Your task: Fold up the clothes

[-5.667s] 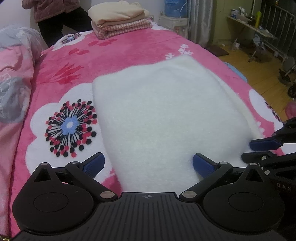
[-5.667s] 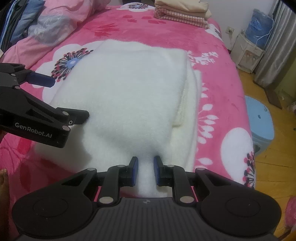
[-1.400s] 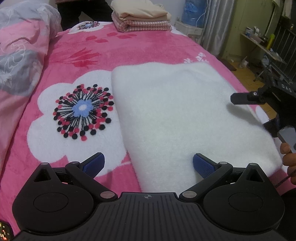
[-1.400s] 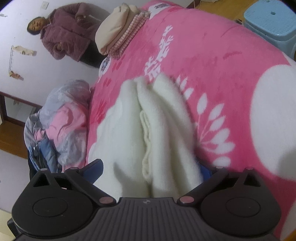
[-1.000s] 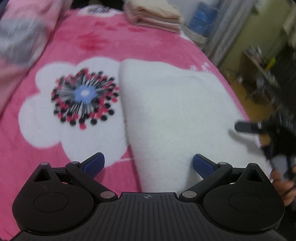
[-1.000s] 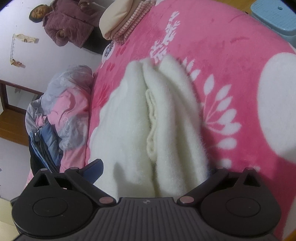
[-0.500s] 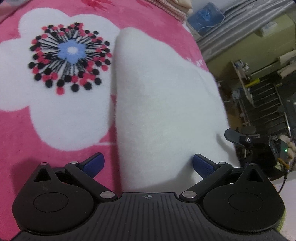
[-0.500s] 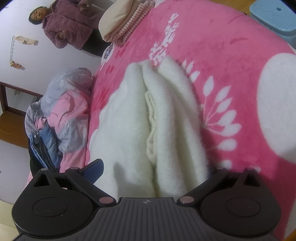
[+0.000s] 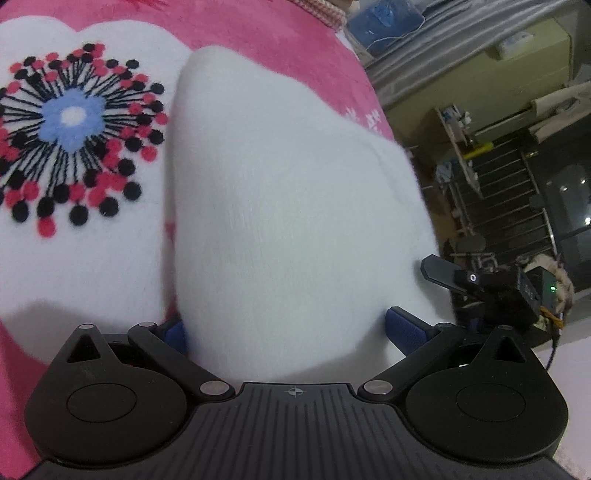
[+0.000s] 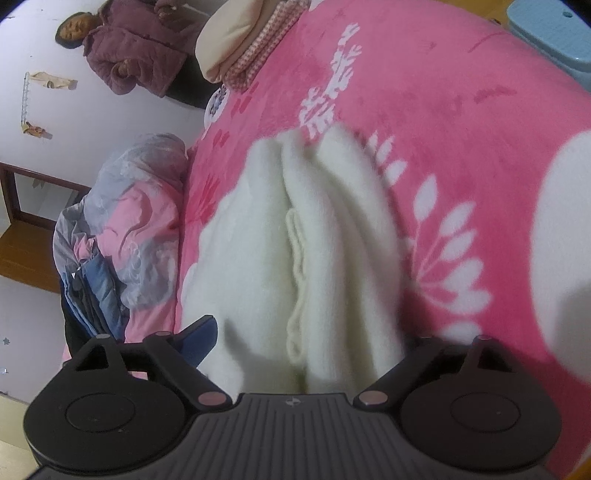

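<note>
A white fluffy garment [image 9: 295, 203], folded into a thick pad, lies on the pink flowered blanket [image 9: 74, 258]. My left gripper [image 9: 288, 332] is open wide, and the pad's near end fills the gap between its blue pads [image 9: 402, 328]. In the right wrist view the same garment [image 10: 325, 240] shows edge-on with its stacked layers. My right gripper [image 10: 310, 347] is open too and straddles that edge; one blue fingertip [image 10: 199, 339] shows on the upper side, the other is hidden by the fabric. The right gripper [image 9: 480, 284] appears at the pad's right side in the left wrist view.
A stack of folded clothes [image 10: 240, 48] sits at the bed's far end, beside a person in a purple jacket [image 10: 136, 55]. Bundled pink and grey bedding [image 10: 122, 229] lies along one side. A blue stool [image 10: 554, 33] stands off the bed, and shelves and railings [image 9: 498, 166] beyond it.
My left gripper has tilted down and pushed forward, so the garment's near end now sits between its fingers. The right gripper, shut on the fabric seconds ago, is open and has edged slightly closer.
</note>
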`<state>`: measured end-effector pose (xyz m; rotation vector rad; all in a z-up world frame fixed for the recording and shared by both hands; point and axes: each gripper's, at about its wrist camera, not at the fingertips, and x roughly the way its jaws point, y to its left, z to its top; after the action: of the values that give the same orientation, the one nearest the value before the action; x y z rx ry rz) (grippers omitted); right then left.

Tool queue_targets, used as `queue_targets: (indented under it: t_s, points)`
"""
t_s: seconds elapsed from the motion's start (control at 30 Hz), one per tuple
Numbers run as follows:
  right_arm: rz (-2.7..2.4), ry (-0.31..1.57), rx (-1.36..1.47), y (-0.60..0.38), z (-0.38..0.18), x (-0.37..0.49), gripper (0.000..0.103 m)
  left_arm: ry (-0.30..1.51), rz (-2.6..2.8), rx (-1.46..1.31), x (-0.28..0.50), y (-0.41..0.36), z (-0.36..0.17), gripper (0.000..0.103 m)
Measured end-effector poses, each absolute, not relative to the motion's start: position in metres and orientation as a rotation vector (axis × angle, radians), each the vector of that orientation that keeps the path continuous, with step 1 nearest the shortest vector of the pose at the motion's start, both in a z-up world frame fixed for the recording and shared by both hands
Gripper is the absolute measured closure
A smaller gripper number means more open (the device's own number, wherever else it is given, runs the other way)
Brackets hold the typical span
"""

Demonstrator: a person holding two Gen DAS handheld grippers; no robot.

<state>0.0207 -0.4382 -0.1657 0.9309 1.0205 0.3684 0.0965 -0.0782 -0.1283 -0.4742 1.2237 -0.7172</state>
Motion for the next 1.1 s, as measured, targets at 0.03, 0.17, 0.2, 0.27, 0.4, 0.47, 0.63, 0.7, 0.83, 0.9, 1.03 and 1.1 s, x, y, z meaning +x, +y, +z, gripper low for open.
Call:
queue_targets:
  t_s: [0.03,0.17,0.2,0.27,0.4,0.47,0.63,0.7,0.83,0.9,1.03,1.1]
  points:
    - [0.370,1.025,0.930,-0.438,-0.166,0.024,0.010,1.223,-0.719,-0.492,0.099,-0.079,-0.130,0.000]
    - [0.383,1.030,0.911,-0.435,-0.167,0.033,0.010,1.214,-0.728,-0.567,0.107,-0.076,-0.138,0.000]
    - [0.389,1.028,0.901,-0.434,-0.167,0.032,0.010,1.207,-0.738,-0.576,0.105,-0.075,-0.138,0.000]
    - [0.404,1.018,0.872,-0.434,-0.166,0.027,0.015,1.190,-0.763,-0.589,0.101,-0.071,-0.139,0.001]
    - [0.432,1.031,0.866,-0.437,-0.164,0.014,0.023,1.167,-0.812,-0.635,0.091,-0.057,-0.143,0.004]
    - [0.455,1.041,0.857,-0.438,-0.163,0.010,0.025,1.158,-0.834,-0.661,0.086,-0.049,-0.146,0.006]
    - [0.490,1.055,0.887,-0.440,-0.170,0.026,0.026,1.149,-0.848,-0.703,0.092,-0.047,-0.149,0.006]
    - [0.497,1.056,0.896,-0.438,-0.172,0.036,0.026,1.154,-0.835,-0.696,0.097,-0.054,-0.148,0.005]
    - [0.478,1.046,0.872,-0.431,-0.165,0.037,0.028,1.156,-0.818,-0.640,0.095,-0.059,-0.135,0.005]
    - [0.466,1.031,0.842,-0.427,-0.156,0.032,0.036,1.151,-0.815,-0.624,0.092,-0.056,-0.128,0.007]
    - [0.469,0.993,0.808,-0.421,-0.139,0.028,0.041,1.127,-0.819,-0.599,0.094,-0.060,-0.115,0.008]
    - [0.467,0.978,0.797,-0.418,-0.132,0.028,0.041,1.107,-0.825,-0.574,0.097,-0.062,-0.109,0.008]
